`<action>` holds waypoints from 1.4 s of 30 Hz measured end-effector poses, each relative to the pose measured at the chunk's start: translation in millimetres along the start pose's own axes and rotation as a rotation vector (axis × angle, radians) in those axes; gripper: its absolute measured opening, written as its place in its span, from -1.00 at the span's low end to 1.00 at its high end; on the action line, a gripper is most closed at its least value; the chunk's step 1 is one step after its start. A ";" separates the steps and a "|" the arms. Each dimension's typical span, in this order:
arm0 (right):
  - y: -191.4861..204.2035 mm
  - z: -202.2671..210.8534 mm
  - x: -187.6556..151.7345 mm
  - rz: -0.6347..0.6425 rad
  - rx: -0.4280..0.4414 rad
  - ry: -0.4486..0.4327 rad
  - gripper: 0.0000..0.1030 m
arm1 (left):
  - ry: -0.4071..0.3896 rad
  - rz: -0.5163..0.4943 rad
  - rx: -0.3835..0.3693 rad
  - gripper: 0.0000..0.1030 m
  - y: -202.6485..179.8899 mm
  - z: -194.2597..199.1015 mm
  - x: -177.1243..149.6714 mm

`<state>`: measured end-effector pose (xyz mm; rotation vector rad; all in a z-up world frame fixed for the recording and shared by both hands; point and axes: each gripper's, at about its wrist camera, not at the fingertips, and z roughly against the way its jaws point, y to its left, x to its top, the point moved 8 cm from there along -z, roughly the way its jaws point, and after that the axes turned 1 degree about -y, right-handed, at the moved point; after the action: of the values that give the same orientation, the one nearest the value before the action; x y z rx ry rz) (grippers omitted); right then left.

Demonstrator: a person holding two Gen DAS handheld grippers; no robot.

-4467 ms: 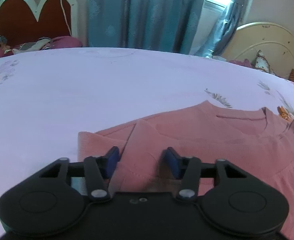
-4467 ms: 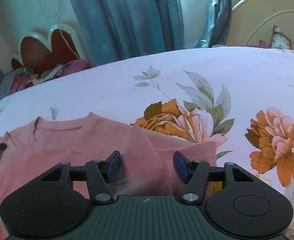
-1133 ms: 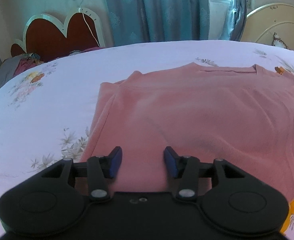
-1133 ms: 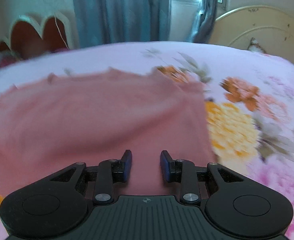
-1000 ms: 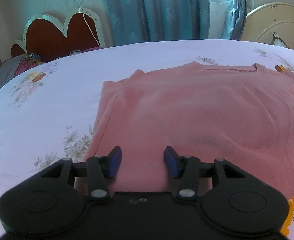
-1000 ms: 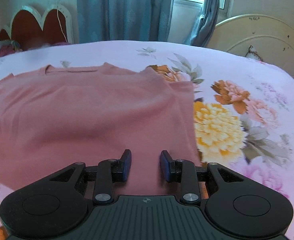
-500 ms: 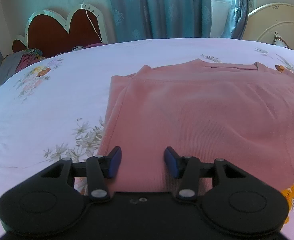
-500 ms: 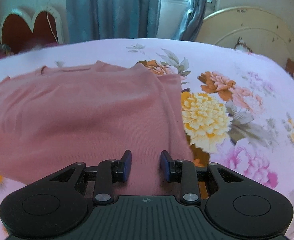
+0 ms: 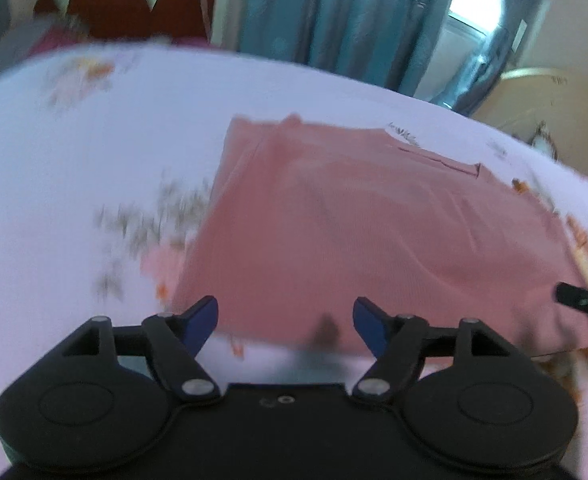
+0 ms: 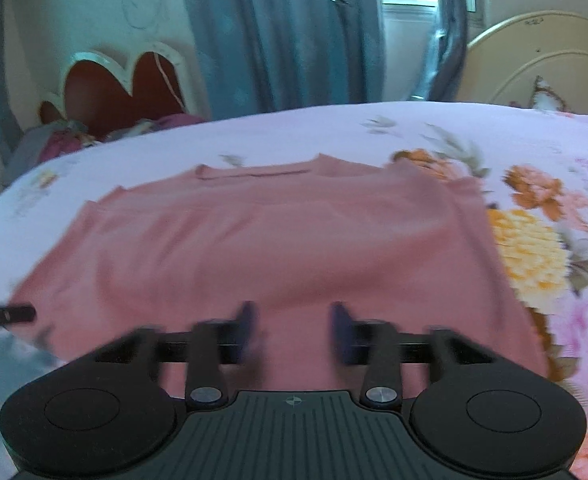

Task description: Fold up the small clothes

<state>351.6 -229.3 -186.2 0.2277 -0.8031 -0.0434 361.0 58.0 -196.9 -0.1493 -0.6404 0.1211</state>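
Both claws have just been opening. The left gripper [image 9: 285, 322] stands with its blue pads spread wide and nothing pinched between them; half a second ago those pads sat much closer together over the cloth. The right gripper [image 10: 292, 330] also stands apart now, its pads blurred, where before they were nearly together on the hem.

The pink top [image 9: 374, 232] lies flat on the floral bedsheet [image 9: 73, 160], folded into a rough rectangle, its near edge just ahead of the left claw's pads and its neckline at the far end. In the right wrist view the pink top [image 10: 277, 248] fills the space ahead of the claw and runs under the pads, though whether they touch it cannot be told.

The left view alone shows the sheet's bare strip between the claw and the hem, and the right claw's dark tip at its right edge. The right view alone shows the big yellow and orange flowers [image 10: 530, 248] printed to the right of the claw, and the heart-shaped headboard [image 10: 121, 88] sharply.
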 end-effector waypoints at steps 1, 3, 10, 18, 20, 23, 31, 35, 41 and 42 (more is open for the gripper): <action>7.0 -0.5 1.9 0.009 0.010 -0.012 0.36 | 0.015 0.039 -0.014 0.43 4.0 0.8 -4.6; 20.2 -5.0 5.5 0.022 0.024 -0.021 0.36 | 0.042 0.128 -0.039 0.43 12.7 1.3 -14.9; 48.9 -31.7 16.8 0.021 0.064 -0.014 -0.12 | 0.029 0.338 -0.146 0.54 24.6 -14.1 -27.0; 65.5 -72.9 33.8 0.054 0.044 -0.014 -0.12 | -0.117 0.457 -0.226 0.62 23.1 -51.5 7.5; 68.2 -84.0 36.2 0.067 0.033 -0.012 -0.12 | -0.143 0.476 -0.239 0.59 22.0 -58.1 15.0; 67.7 -102.7 29.9 0.099 -0.004 0.010 -0.12 | -0.175 0.509 -0.250 0.36 22.2 -66.4 22.4; 63.4 -115.2 11.4 0.126 -0.058 0.013 -0.12 | -0.188 0.599 -0.276 -0.60 33.4 -84.1 22.1; 68.5 -118.8 9.3 0.155 -0.066 0.016 -0.12 | -0.201 0.604 -0.262 -0.68 32.2 -82.8 19.5; 64.3 -117.5 13.0 0.145 -0.011 0.017 -0.12 | -0.248 0.622 -0.204 -0.73 29.0 -74.5 21.8; 61.5 -115.2 15.7 0.123 0.016 0.013 -0.11 | -0.260 0.611 -0.188 -0.74 26.4 -71.6 24.2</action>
<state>442.2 -149.9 -239.0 0.1930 -0.8036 0.0797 421.7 80.5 -244.0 -0.5156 -0.8492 0.6782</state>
